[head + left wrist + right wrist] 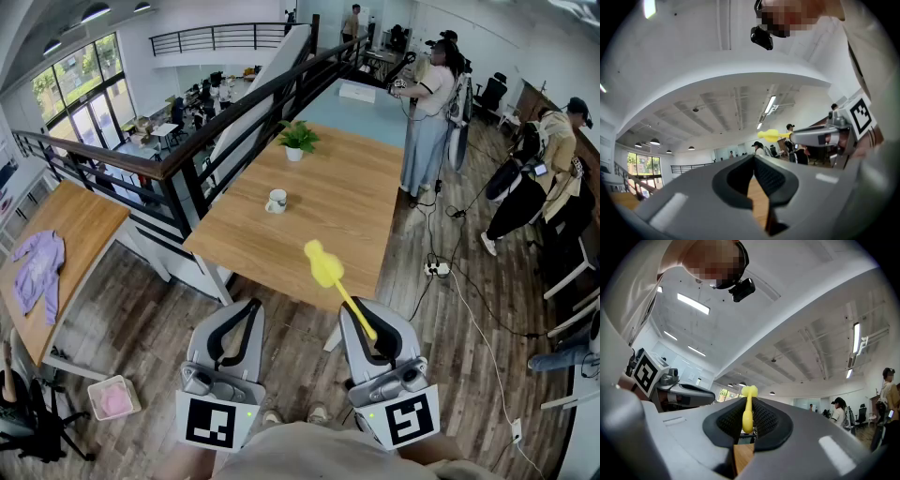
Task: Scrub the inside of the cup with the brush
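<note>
A white cup (277,201) stands near the middle of a long wooden table (347,202), well ahead of both grippers. My right gripper (360,309) is shut on the handle of a yellow brush (325,267), whose head points up and forward towards the table's near edge. In the right gripper view the brush (748,408) stands up between the closed pads of the right gripper (749,405). My left gripper (247,309) is held beside it, shut and empty; the left gripper (753,163) shows its pads together. Both gripper views tilt up at the ceiling, so the cup is hidden there.
A potted plant (297,139) sits farther along the table. A black railing (234,112) runs along the table's left side. People (429,103) stand to the right, with cables (441,267) on the floor. At the left stand a second table with a purple garment (37,267) and a pink box (114,397).
</note>
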### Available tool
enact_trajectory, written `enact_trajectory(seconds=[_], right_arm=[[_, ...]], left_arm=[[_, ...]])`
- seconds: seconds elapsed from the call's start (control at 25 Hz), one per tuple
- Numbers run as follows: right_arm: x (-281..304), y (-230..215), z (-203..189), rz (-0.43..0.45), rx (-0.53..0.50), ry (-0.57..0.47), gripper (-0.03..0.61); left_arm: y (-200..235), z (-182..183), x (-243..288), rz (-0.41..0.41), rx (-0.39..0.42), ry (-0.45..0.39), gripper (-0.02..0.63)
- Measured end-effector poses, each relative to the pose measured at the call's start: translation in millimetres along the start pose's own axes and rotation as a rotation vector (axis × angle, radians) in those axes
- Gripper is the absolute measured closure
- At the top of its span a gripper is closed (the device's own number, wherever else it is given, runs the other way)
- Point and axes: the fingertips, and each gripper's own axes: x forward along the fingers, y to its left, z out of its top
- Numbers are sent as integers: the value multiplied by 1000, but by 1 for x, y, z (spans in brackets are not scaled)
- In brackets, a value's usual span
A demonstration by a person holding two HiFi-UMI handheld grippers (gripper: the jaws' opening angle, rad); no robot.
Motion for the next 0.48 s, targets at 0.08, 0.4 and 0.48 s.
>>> enact_trajectory(seconds=[0.08,0.4,0.48], right_arm=[[-2,-2,-3,2,3,5,545],[-8,-18,-9,5,99,14,545],[-11,-22,-10,8,105,18,545]], left_arm=[[-2,-1,1,-1,1,2,612],[-13,-1,11,-5,-18,17,612],[-19,0,14,-10,-16,19,612]])
